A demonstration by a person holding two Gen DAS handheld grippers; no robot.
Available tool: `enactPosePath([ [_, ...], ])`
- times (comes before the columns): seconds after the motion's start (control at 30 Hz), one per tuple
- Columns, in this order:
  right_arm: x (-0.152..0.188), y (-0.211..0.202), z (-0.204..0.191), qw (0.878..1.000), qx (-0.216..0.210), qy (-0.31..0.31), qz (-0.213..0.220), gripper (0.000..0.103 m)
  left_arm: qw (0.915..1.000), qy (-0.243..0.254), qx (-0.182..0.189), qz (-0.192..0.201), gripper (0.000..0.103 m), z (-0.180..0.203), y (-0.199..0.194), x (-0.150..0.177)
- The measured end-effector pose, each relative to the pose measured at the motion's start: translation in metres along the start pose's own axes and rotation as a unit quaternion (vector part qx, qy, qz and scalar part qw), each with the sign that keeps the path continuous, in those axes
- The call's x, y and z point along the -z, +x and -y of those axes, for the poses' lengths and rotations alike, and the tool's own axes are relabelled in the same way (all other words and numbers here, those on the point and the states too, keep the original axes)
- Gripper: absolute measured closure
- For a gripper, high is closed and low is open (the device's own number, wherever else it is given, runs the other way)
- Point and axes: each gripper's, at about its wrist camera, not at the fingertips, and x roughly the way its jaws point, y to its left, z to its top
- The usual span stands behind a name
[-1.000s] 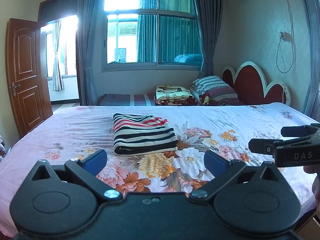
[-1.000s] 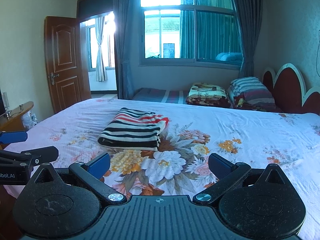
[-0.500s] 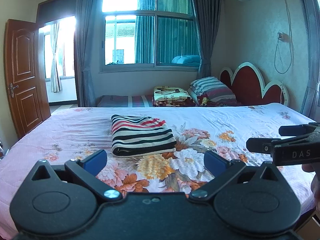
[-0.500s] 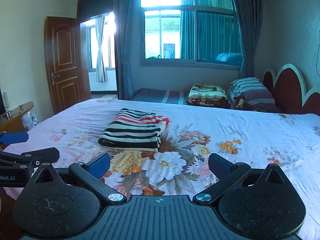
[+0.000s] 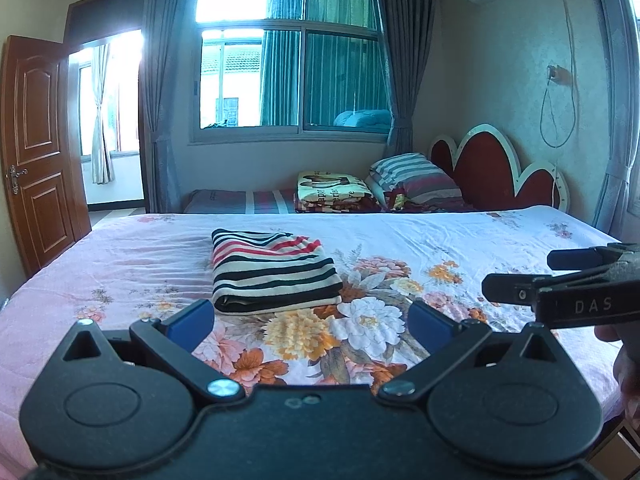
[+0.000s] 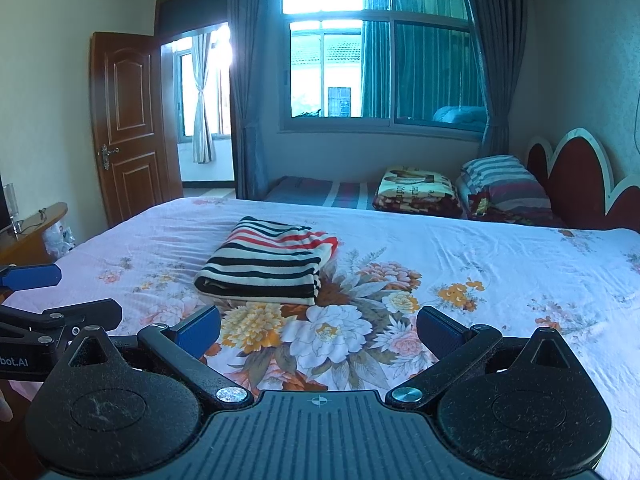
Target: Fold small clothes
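Observation:
A folded garment (image 5: 272,272) with black, cream and red stripes lies flat on the floral bedsheet (image 5: 120,264); it also shows in the right wrist view (image 6: 266,262). My left gripper (image 5: 310,322) is open and empty, held back from the garment above the near part of the bed. My right gripper (image 6: 318,330) is open and empty, also short of the garment. Each gripper shows at the edge of the other's view, the right gripper (image 5: 520,280) and the left gripper (image 6: 60,296).
Folded blankets (image 5: 332,192) and a striped pillow (image 5: 416,180) lie at the far side by the red headboard (image 5: 488,172). A wooden door (image 5: 36,160) stands open at left. A wooden side table (image 6: 36,232) is at the bed's left.
Both grippers stay open and nearly still. The left wrist view has shifted slightly, so the garment sits a bit lower and farther left in it.

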Motion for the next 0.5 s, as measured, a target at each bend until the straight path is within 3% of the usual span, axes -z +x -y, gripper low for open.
enactPosePath([
  [0.5,-0.0016,0.005,0.0015,1.0,-0.01,-0.008,0.001,0.0,1.0,-0.002,-0.007,-0.001,0.001,-0.0043,0.0035,-0.0014],
])
